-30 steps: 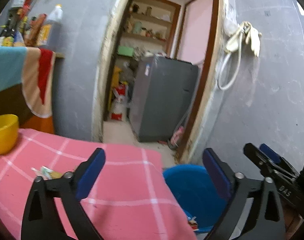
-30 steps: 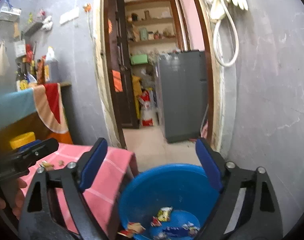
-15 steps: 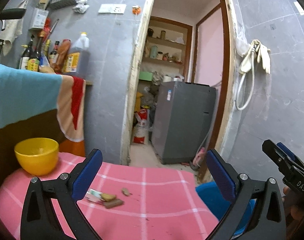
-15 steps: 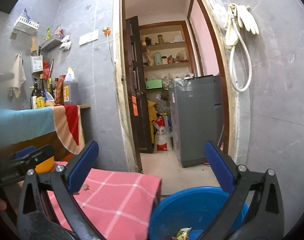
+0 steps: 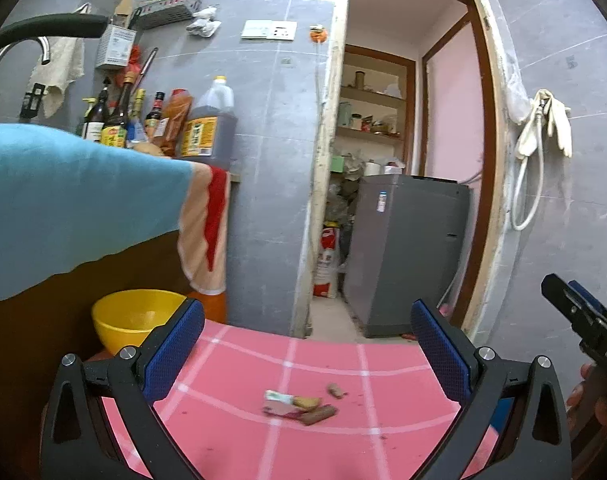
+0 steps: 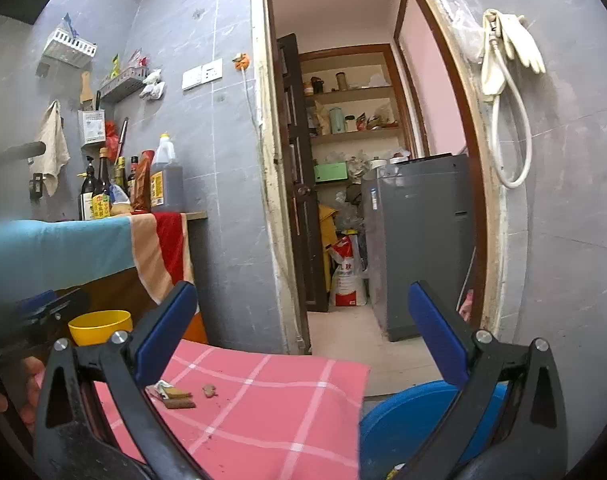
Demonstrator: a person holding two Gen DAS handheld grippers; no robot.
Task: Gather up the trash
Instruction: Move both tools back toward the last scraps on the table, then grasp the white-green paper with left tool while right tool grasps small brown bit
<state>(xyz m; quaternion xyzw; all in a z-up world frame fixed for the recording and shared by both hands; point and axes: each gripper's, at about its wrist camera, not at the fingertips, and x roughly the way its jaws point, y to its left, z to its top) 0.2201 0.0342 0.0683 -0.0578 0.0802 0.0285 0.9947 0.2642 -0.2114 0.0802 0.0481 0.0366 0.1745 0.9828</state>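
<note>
A small pile of trash point(image 5: 299, 405), a wrapper with brown scraps, lies on the pink checked tablecloth point(image 5: 231, 432); a loose brown crumb point(image 5: 336, 391) sits just right of it. My left gripper point(image 5: 307, 344) is open and empty, above and short of the pile. In the right wrist view the pile point(image 6: 171, 395) and crumb point(image 6: 209, 390) lie left of centre. My right gripper point(image 6: 301, 324) is open and empty, raised over the table's right edge, with the blue bin point(image 6: 399, 420) below it.
A yellow bowl point(image 5: 135, 316) stands at the table's back left. A counter with a blue and orange cloth point(image 5: 83, 204) and bottles point(image 5: 159, 124) rises behind. A doorway with a grey appliance point(image 5: 407, 256) lies ahead. The right gripper shows at the left view's right edge point(image 5: 583, 320).
Both grippers have risen and tilted up, the left one swinging left from the bin toward the table. The trash pile now sits centred between the left fingers; the bin has dropped low.
</note>
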